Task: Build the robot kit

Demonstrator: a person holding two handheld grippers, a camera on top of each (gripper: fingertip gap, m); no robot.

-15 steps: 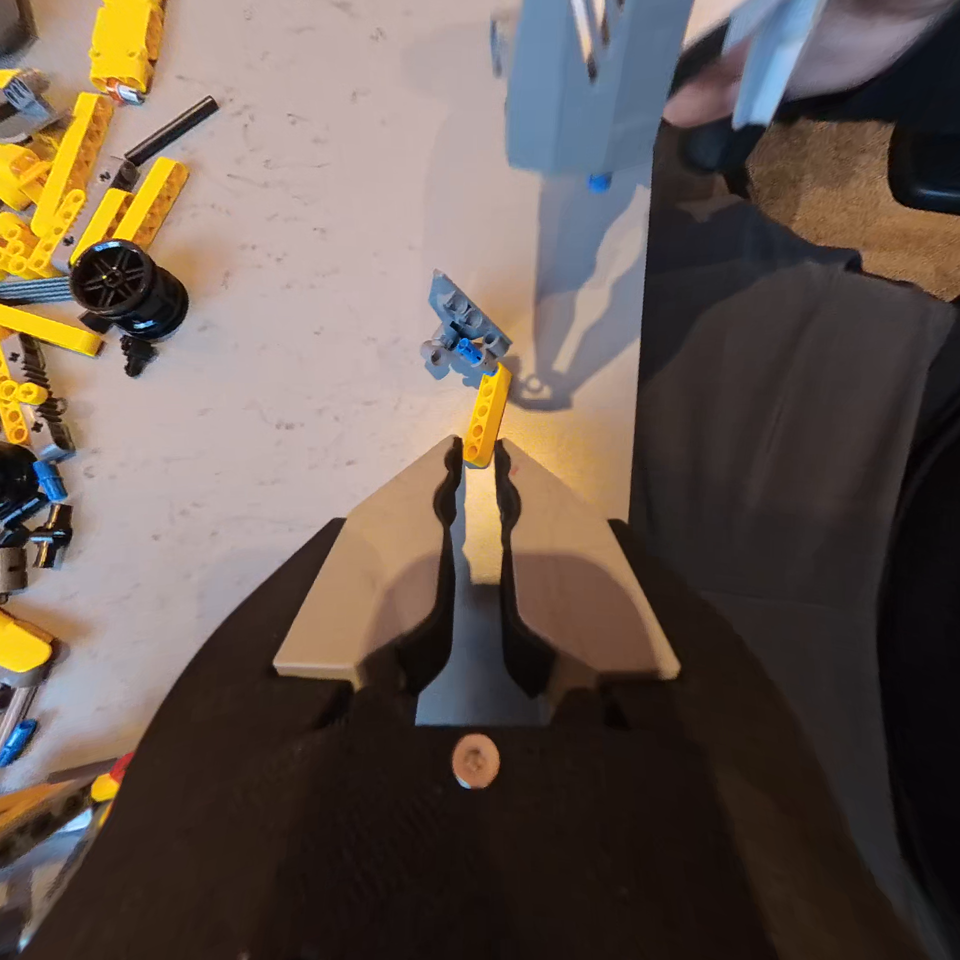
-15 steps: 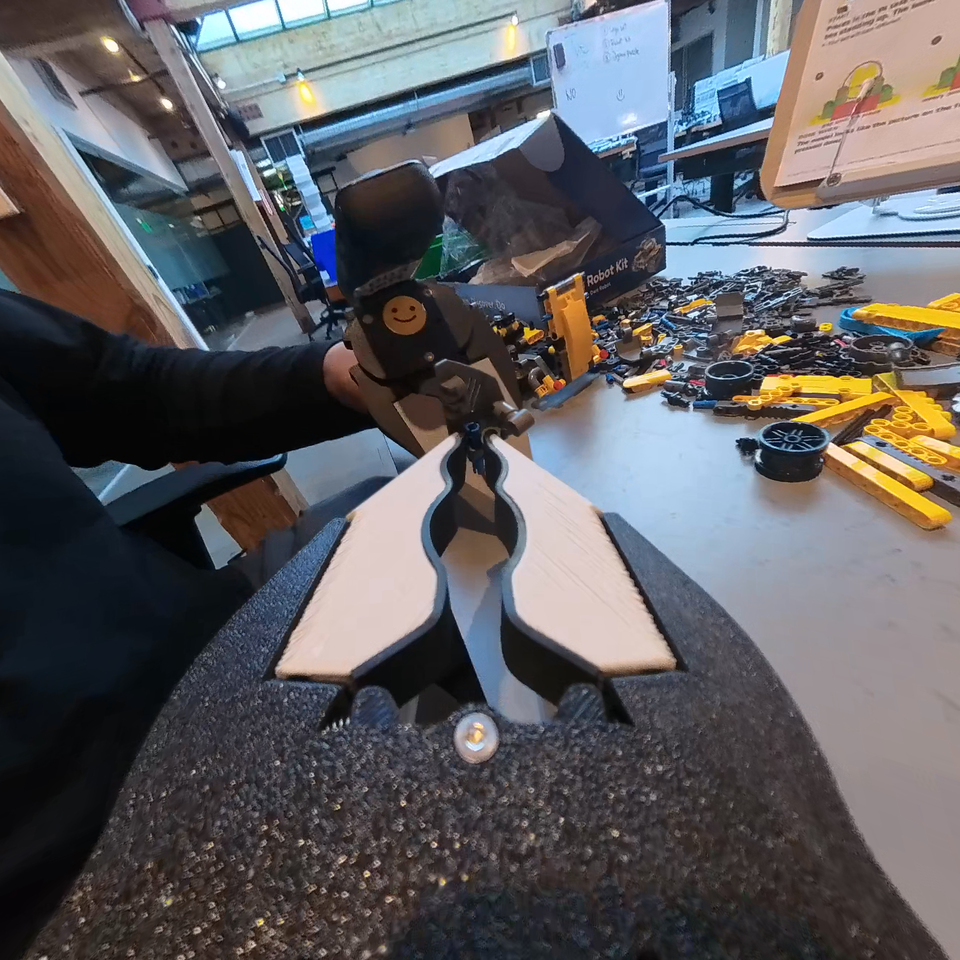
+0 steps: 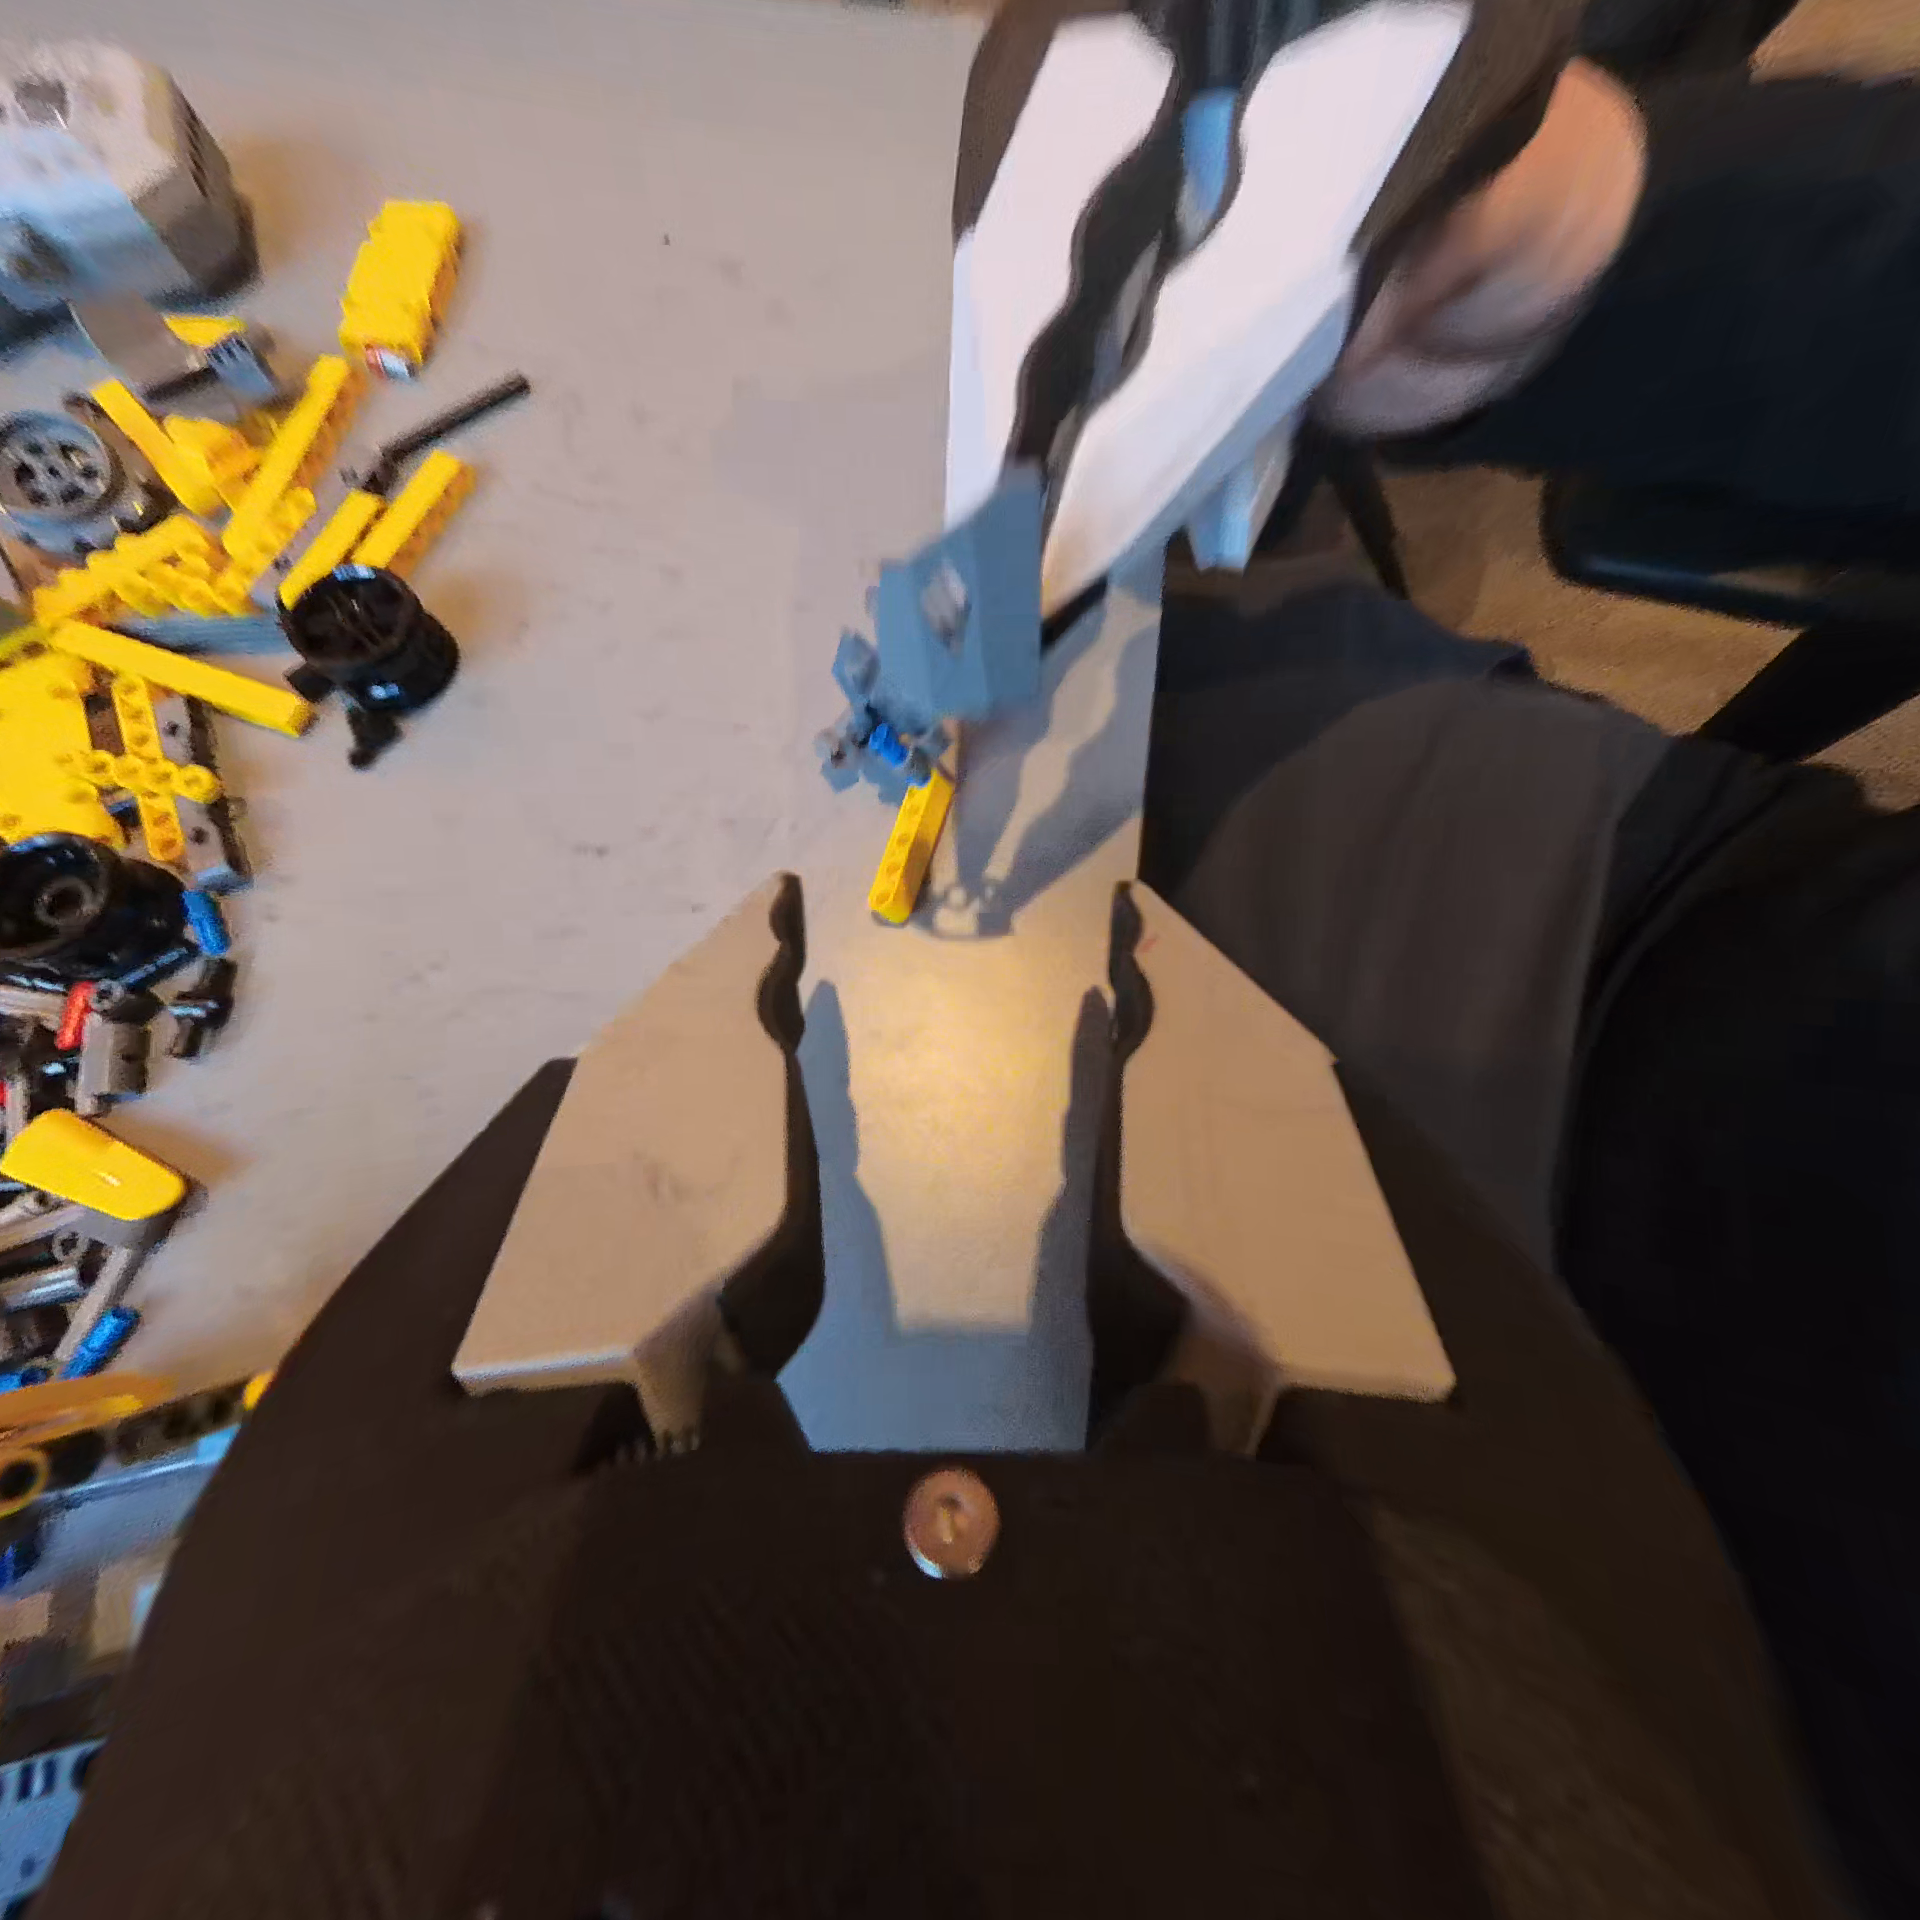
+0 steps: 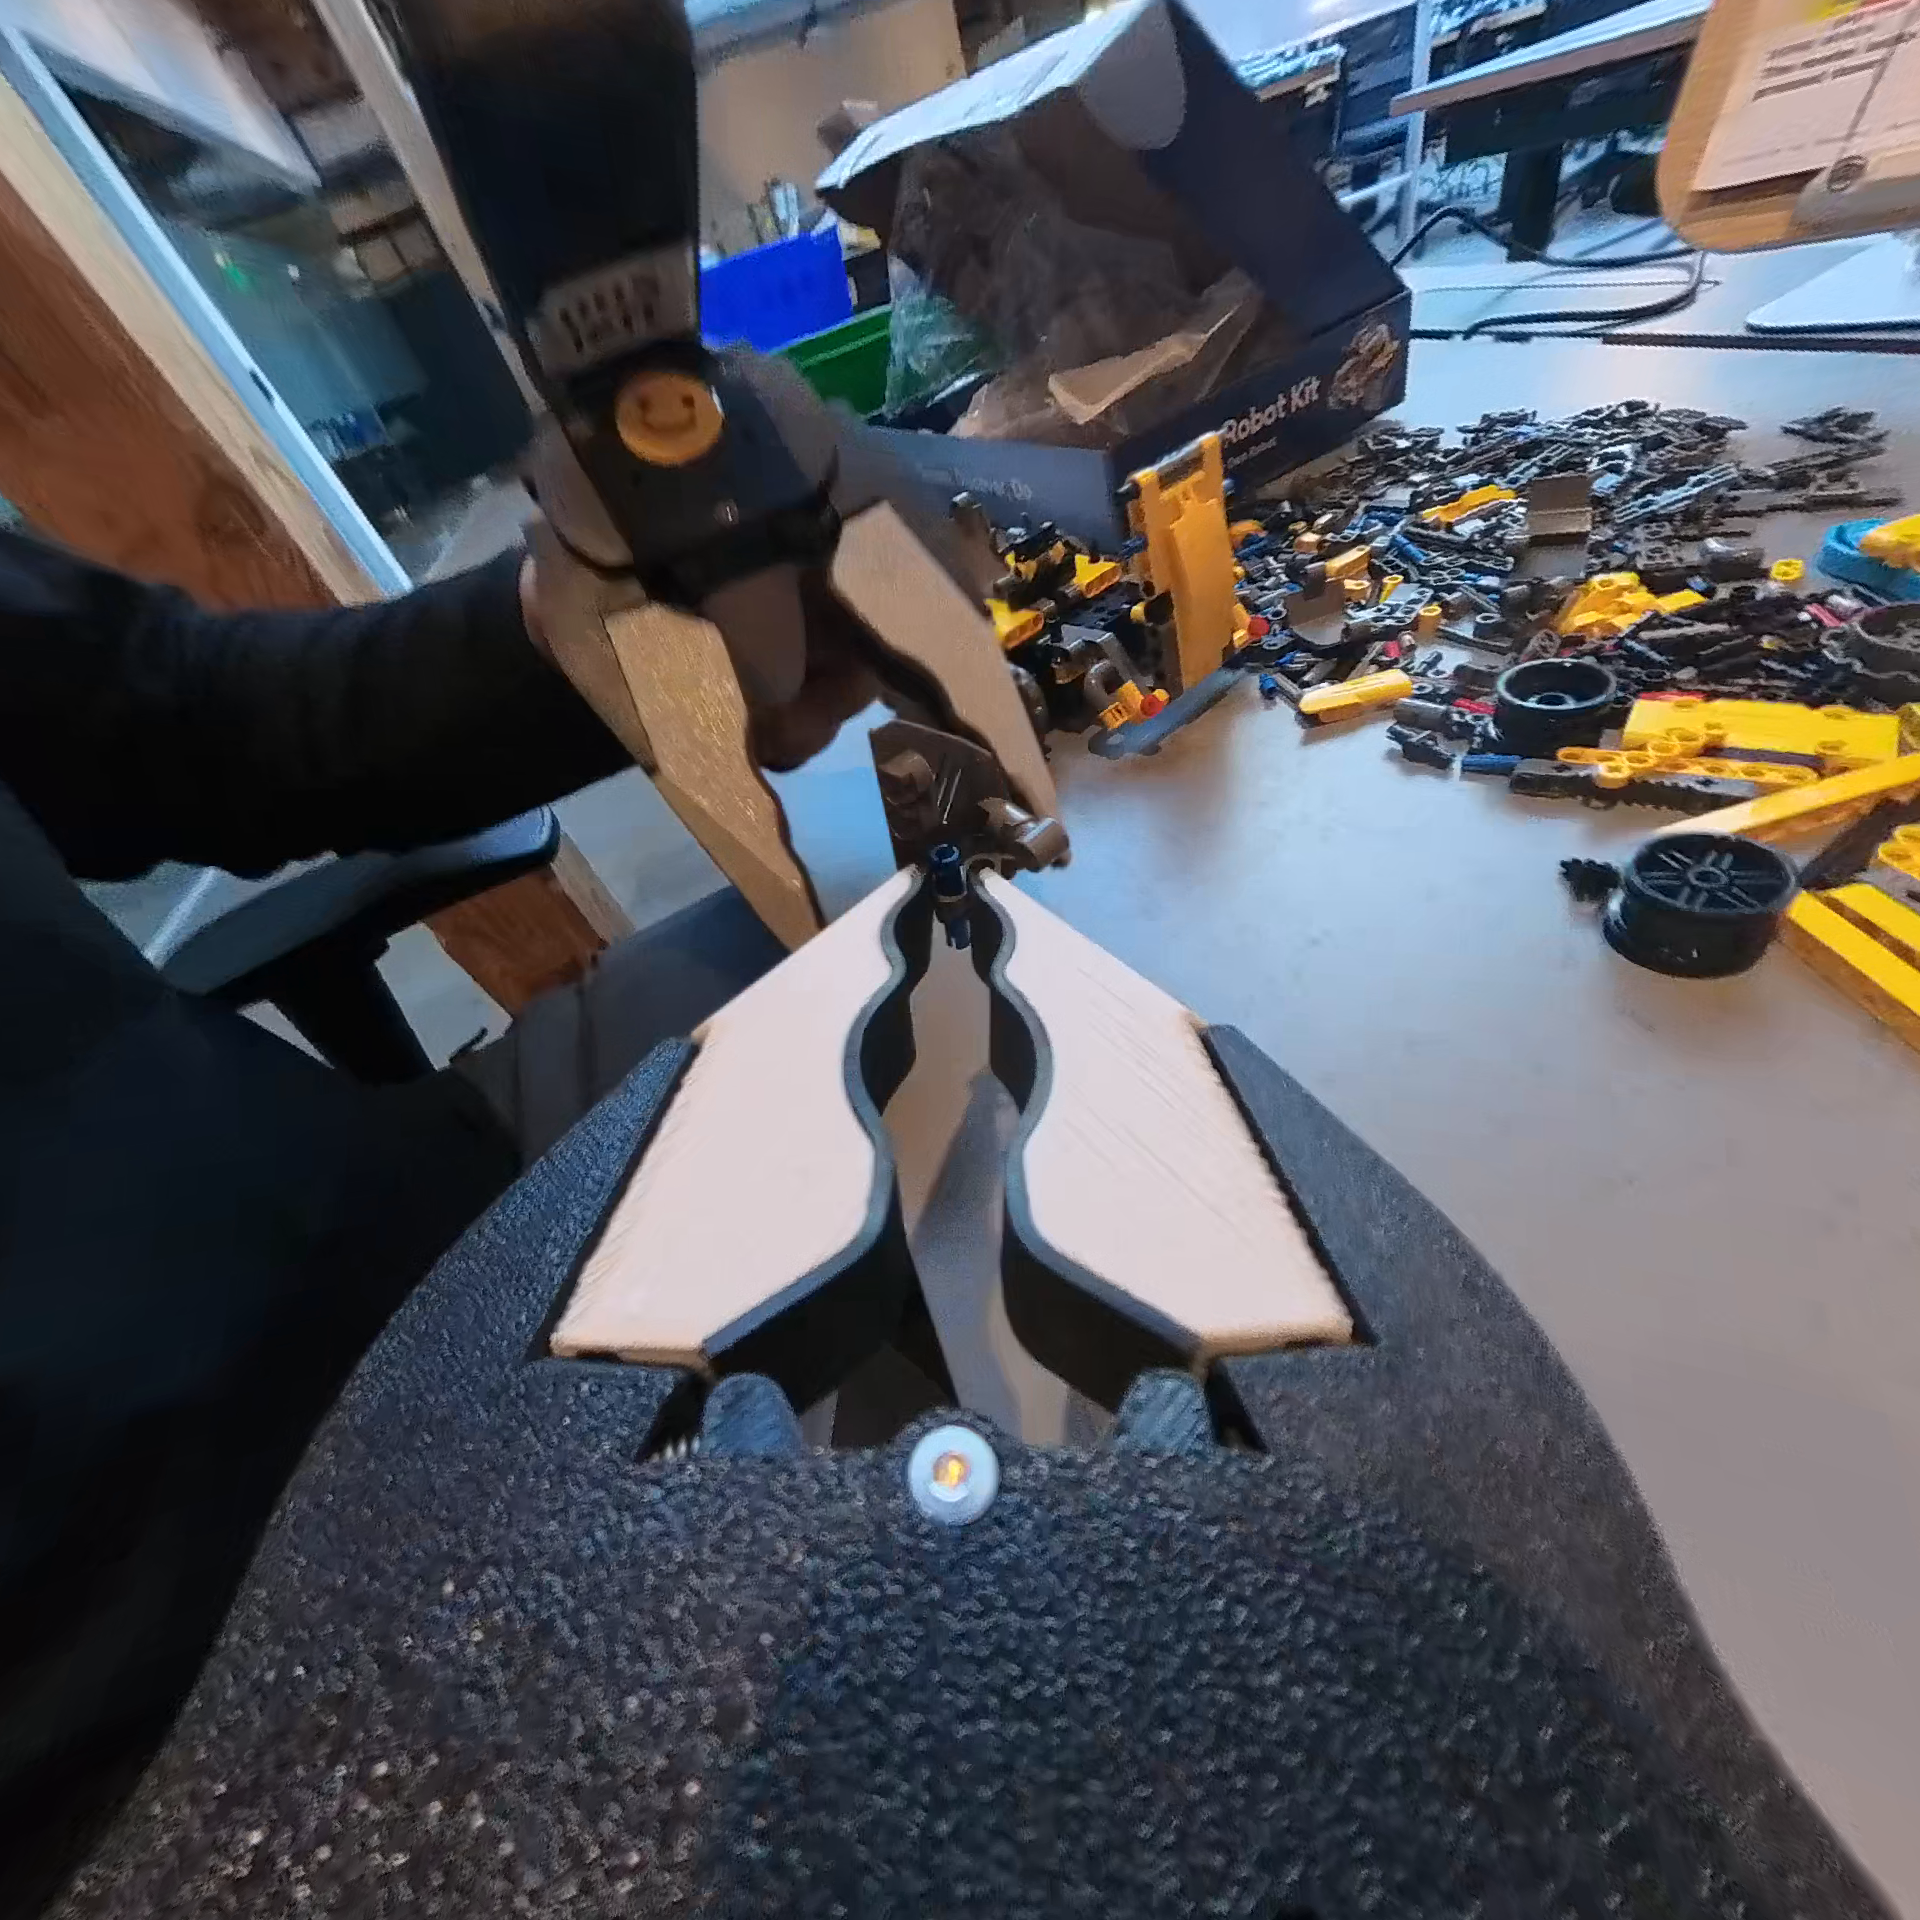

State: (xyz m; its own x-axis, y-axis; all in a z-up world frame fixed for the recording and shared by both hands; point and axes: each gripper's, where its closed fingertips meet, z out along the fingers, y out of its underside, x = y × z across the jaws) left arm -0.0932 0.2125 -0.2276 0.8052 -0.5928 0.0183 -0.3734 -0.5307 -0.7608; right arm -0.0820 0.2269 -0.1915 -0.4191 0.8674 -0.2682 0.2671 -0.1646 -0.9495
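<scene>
left tongs [image 3: 951, 914]: spread wide, nothing held | right tongs [image 4: 948, 883]: nearly closed on small blue pin [image 4: 945, 868]; pin seen entering grey-and-yellow brick assembly [image 3: 894, 727] near worktop [image 3: 675, 520] edge | risk: unheld assembly may be pushed aside; pin may slip

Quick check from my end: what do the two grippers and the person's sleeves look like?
Both grippers have tan wedge-shaped fingers with wavy black inner edges on black textured bodies. The left gripper carries a round orange smiley badge; the right gripper has a silver screw. The sleeve is black.
</scene>
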